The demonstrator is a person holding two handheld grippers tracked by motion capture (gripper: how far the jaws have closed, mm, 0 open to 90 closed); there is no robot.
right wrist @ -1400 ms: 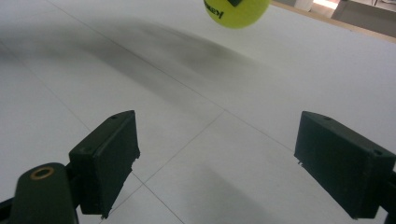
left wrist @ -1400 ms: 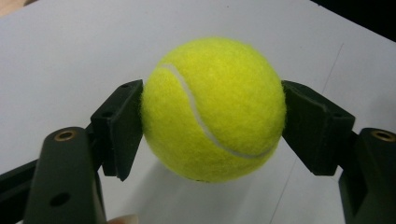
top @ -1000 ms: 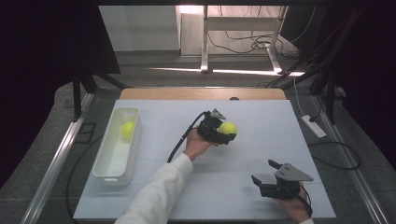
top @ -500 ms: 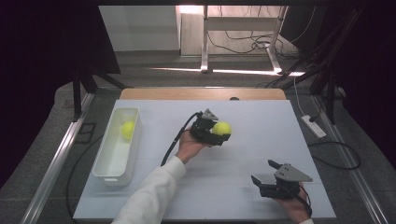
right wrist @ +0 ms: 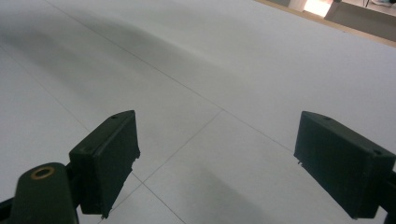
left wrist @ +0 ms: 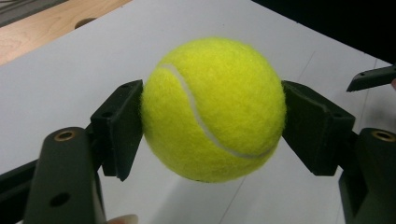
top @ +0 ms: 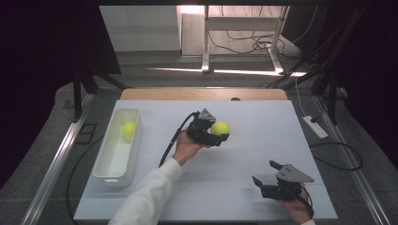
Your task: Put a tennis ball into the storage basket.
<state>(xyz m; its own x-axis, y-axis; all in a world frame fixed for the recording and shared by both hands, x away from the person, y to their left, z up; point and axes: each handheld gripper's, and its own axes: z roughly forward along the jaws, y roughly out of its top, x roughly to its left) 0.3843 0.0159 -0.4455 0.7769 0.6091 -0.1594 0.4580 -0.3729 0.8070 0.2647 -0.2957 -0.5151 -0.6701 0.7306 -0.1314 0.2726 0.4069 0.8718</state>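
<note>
The left gripper (top: 212, 132) is closed on a yellow tennis ball (top: 220, 128), which is carried above the middle of the white tabletop (top: 244, 154); in the left gripper view the ball (left wrist: 214, 108) sits squarely between the two black pads (left wrist: 119, 126), each pressing on its widest part, with tabletop visible beneath it, so it appears clear of the surface. The right gripper (top: 274, 180) rests low near the front right of the tabletop, jaws spread wide and holding nothing; the right gripper view confirms bare surface between its pads (right wrist: 107, 158). A white bin (top: 117, 145) stands along the left side, well apart from the carried ball, with a second tennis ball (top: 128, 130) lying in its far half. Judged work in hand: carrying the held ball to the bin. Risks: the hold is on a round, felted, springy surface across flat pads, so a relaxed squeeze or a sharp swing could let the ball roll out and run off the tabletop; a release made high or over the rim could bounce it back out; a drop onto the ball already inside could deflect it. Against the frame one second back, the left hand and ball have moved slightly toward the bin side and the forearm has swung left, while the right gripper and the bin are unchanged.
</note>
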